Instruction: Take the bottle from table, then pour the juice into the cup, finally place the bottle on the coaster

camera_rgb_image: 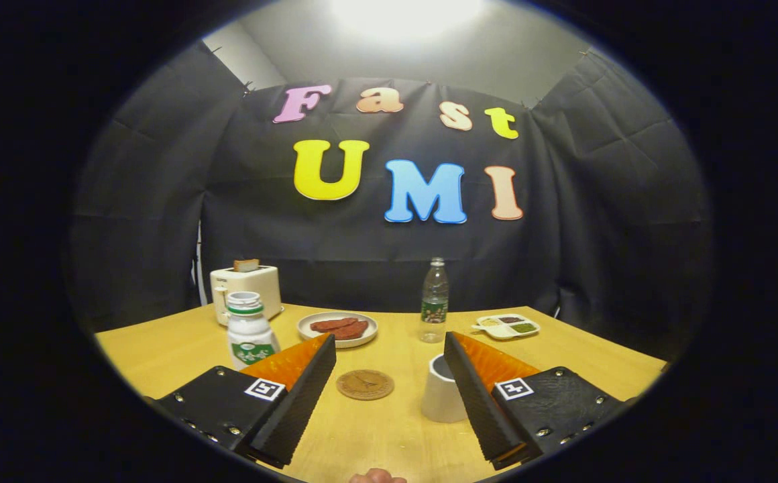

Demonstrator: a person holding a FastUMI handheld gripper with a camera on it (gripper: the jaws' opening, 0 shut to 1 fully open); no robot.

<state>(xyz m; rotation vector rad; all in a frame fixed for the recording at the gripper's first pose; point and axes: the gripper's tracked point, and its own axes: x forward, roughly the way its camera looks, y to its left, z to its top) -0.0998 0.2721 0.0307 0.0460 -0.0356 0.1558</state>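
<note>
A white bottle (pixel 249 330) with a green band and label stands on the wooden table (pixel 389 436), just beyond my left finger (pixel 298 396). A round brown coaster (pixel 365 384) lies flat between my fingers. A white cup (pixel 440 399) stands upright against the inner side of my right finger (pixel 479 396), partly hidden by it. My gripper (pixel 389 341) is open wide, with nothing between its fingers but the coaster on the table below. A clear water bottle (pixel 434 300) with a green label stands farther back, beyond the right fingertip.
A cream toaster (pixel 247 290) with a slice of bread in it stands at the back left. A plate (pixel 337 328) of reddish meat slices sits mid-table. A small divided sauce tray (pixel 506 326) lies at the back right. A fingertip of a hand (pixel 377 477) shows nearest me.
</note>
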